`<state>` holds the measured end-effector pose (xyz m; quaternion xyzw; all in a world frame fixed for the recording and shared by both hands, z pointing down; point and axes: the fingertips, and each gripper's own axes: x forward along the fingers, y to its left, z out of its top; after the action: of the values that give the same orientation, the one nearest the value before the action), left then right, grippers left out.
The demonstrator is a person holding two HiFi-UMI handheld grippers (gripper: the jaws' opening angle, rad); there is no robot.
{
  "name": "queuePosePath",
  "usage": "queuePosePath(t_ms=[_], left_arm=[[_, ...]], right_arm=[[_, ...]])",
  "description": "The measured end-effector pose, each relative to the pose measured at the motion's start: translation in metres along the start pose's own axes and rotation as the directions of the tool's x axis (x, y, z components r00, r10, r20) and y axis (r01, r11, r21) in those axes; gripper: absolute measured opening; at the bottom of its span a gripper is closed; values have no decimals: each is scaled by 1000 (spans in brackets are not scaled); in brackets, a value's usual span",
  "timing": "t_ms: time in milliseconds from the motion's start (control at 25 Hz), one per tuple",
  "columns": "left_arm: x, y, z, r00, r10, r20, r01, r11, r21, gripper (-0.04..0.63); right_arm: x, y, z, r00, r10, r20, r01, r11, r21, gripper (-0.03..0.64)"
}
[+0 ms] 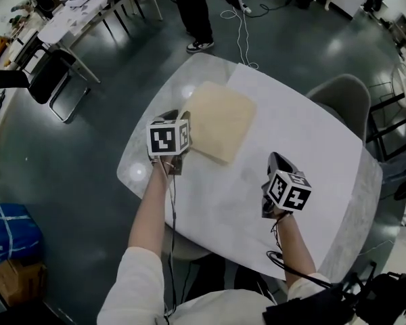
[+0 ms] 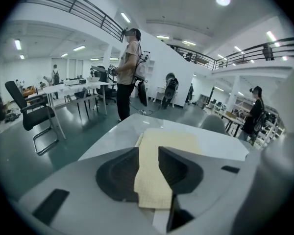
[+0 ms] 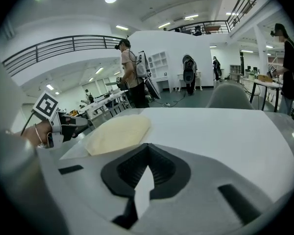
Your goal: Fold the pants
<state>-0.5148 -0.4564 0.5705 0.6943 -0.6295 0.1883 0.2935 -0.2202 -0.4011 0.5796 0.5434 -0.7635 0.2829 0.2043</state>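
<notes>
I see a rounded white tabletop [image 1: 291,134] from above, with the pants [image 1: 216,120] lying on it toward the far side. They are pale cream and already folded into a flat, roughly square bundle.

My left gripper [image 1: 179,117] sits at the near left edge of the bundle and points into it. In the left gripper view its jaws stand apart. A strip of the cream fabric [image 2: 166,141] fills the gap between them and runs on into the rest of the bundle on the tabletop [image 2: 112,136] beyond. The pads do not look pressed onto the cloth, so I read this gripper [image 2: 149,155] as open around the pants' edge.

My right gripper [image 1: 276,161] is over the bare right part of the tabletop, well apart from the pants. In the right gripper view its jaw tips meet, and there is nothing between them. Only a wedge of white tabletop [image 3: 210,131] shows below this gripper [image 3: 147,148]. That same view shows the pants [image 3: 120,133] off to the left, with the left gripper [image 3: 81,122] at their edge.

A grey chair [image 1: 342,97] stands at the far right side of the tabletop. A person [image 1: 196,12] stands on the dark floor beyond it.
</notes>
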Motion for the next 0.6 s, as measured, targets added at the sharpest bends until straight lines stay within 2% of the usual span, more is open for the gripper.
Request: queuePosePath(t_ms=[360, 600], left_arm=[[-76, -33, 6, 990, 7, 138, -8, 1000, 12, 109], [-145, -67, -5, 974, 51, 221, -48, 999, -19, 66]], right_arm=[[-35, 2, 9, 999, 19, 36, -18, 1000, -9, -8], [-82, 5, 11, 996, 54, 67, -52, 998, -28, -8]])
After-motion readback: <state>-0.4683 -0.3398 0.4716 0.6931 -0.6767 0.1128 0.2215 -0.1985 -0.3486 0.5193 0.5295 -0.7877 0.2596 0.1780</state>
